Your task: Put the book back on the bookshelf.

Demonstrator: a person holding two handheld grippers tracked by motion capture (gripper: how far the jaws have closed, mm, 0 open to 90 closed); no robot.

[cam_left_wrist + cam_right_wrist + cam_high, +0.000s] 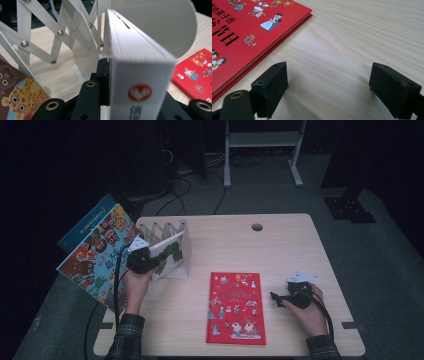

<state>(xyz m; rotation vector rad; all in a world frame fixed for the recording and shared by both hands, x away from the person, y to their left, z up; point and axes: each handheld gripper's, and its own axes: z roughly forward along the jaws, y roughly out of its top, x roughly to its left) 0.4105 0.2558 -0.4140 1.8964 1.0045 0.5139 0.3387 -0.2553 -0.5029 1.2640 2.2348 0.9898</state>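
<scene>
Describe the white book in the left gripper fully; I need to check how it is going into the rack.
The white book is a thick hardback with a green picture on its cover and a red round logo on its white spine. The left gripper is shut on its spine end, holding it upright on edge. It stands at the near end of the pale wooden accordion rack, beside a curved white divider; whether it rests on the table is unclear.

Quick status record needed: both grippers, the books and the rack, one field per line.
left gripper: shut on white book, held spine toward its camera at the rack
right gripper: open, nothing between the jaws, low over the table just right of the red book
rack: white folding rack, back left of the table
red book: flat, cover up, near the middle front
cartoon book: tilted, overhanging the table's left edge, beside the rack
</scene>
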